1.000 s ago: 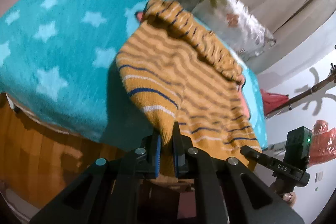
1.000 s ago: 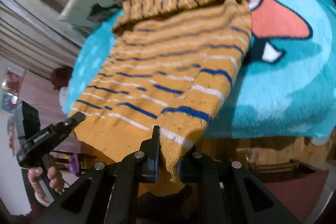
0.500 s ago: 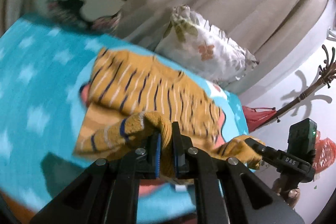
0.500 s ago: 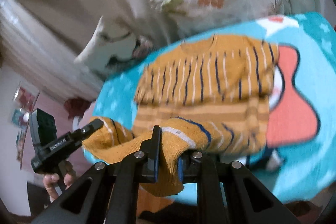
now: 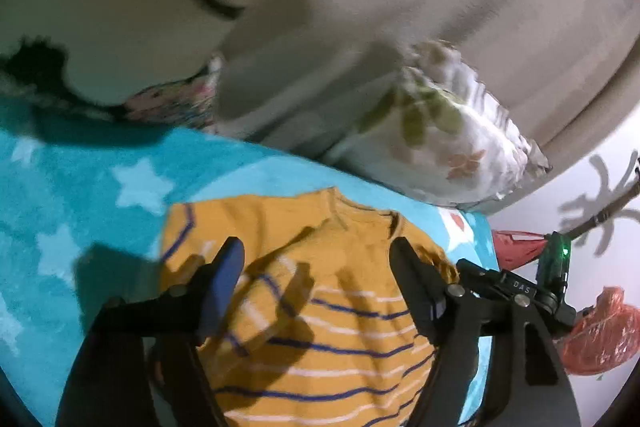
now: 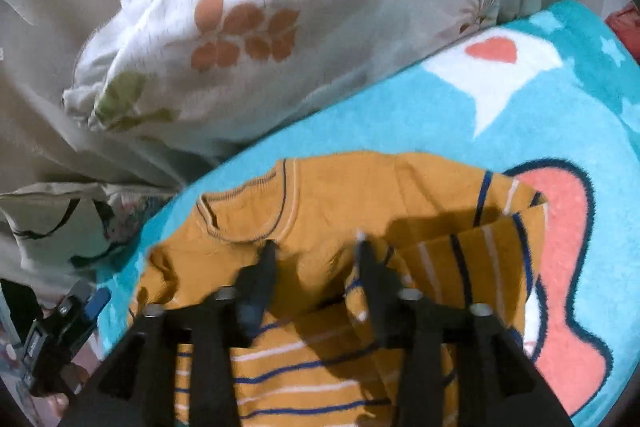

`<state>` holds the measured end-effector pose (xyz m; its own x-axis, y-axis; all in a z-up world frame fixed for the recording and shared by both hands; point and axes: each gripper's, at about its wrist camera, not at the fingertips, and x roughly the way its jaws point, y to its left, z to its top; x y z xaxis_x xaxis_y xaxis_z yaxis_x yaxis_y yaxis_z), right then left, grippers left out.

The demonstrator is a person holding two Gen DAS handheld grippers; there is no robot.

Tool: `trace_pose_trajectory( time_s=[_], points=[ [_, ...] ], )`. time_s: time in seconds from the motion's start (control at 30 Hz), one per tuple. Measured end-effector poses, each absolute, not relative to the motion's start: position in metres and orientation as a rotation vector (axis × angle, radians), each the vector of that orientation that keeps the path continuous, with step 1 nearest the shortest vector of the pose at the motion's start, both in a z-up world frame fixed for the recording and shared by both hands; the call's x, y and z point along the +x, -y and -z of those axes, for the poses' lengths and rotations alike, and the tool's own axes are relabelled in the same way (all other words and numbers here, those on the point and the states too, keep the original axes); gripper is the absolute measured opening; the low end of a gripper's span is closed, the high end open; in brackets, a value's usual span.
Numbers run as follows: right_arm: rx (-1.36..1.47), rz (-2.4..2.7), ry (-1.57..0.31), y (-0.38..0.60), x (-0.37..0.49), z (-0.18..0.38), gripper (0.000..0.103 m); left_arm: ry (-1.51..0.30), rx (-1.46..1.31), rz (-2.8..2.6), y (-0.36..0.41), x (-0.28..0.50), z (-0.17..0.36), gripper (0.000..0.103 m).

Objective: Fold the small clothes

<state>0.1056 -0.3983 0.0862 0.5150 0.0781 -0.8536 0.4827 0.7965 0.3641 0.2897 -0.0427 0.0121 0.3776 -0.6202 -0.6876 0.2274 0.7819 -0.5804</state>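
On the teal star blanket (image 5: 80,195), mustard striped sweater (image 5: 320,327) lying with hem doubled up toward collar. Left tongs (image 5: 316,259) and right tongs (image 6: 316,247) spread apart, empty. One fold apparently done; narrowing and tidying likely left.

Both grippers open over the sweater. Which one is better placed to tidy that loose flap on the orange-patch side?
Right, probably. The right gripper hangs open beside the raised striped flap of the sweater. The left gripper is open over the far side.
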Motion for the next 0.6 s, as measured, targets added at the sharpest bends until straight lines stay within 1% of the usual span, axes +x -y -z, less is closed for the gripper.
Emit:
trace_pose_trajectory(
  time_s=[0.1,0.2,0.4,0.47,0.5,0.6],
  points=[
    [0.506,0.29,-1.033,0.381,0.106,-0.096,0.054,-1.115,-0.402,0.554,0.03,0.283,0.002,0.074],
    [0.437,0.192,-1.037,0.346,0.113,-0.104,0.054,-1.154,-0.321,0.534,0.022,0.259,0.015,0.074],
    [0.356,-0.122,-1.158,0.245,0.15,-0.079,0.052,-1.26,-0.277,0.518,0.013,0.218,0.052,0.074],
    [0.329,-0.175,-1.235,0.215,0.175,-0.056,0.052,-1.289,-0.235,0.517,0.012,0.209,0.063,0.057],
    [0.316,-0.174,-1.253,0.208,0.181,-0.048,0.052,-1.316,-0.23,0.523,0.012,0.205,0.069,0.044],
    [0.256,-0.162,-1.251,0.18,0.217,-0.034,0.05,-1.315,-0.282,0.521,0.001,0.198,0.073,0.043]
  ],
)
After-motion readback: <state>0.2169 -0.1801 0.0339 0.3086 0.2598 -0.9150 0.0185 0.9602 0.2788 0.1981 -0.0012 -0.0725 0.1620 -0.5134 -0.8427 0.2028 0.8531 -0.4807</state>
